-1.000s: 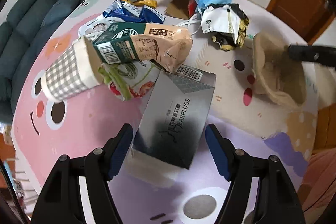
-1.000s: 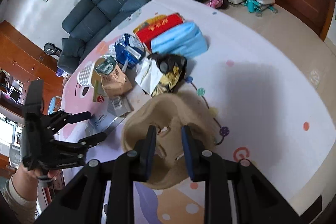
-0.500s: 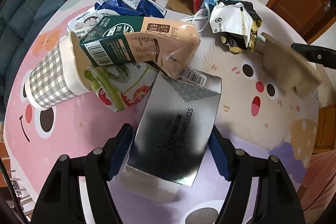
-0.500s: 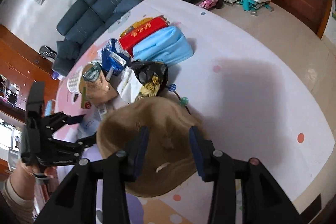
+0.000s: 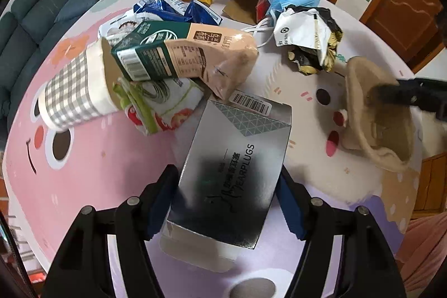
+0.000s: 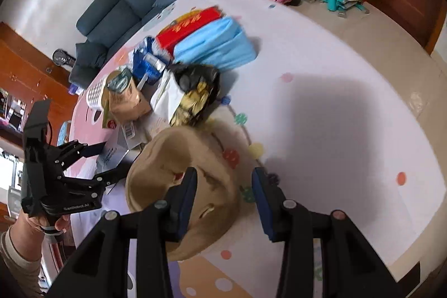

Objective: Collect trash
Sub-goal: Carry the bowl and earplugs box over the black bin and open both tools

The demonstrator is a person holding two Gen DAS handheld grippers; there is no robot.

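Between the left gripper (image 5: 227, 203) pads, closing slightly, the silver earplugs box (image 5: 237, 172) now sits snug on the mat; right wrist: right gripper (image 6: 225, 200), jaws reclosing after briefly widening, straddles the tan paper bowl's (image 6: 184, 186) rim, so both pickups look imminent.

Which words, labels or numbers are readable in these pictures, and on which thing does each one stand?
"EARPLUGS": on the silver box between the left claw's fingers.
"CenRobot.AI": on the left claw's body, seen from the right wrist.
Barcode digits on the silver box and print on the carton: too small to read.
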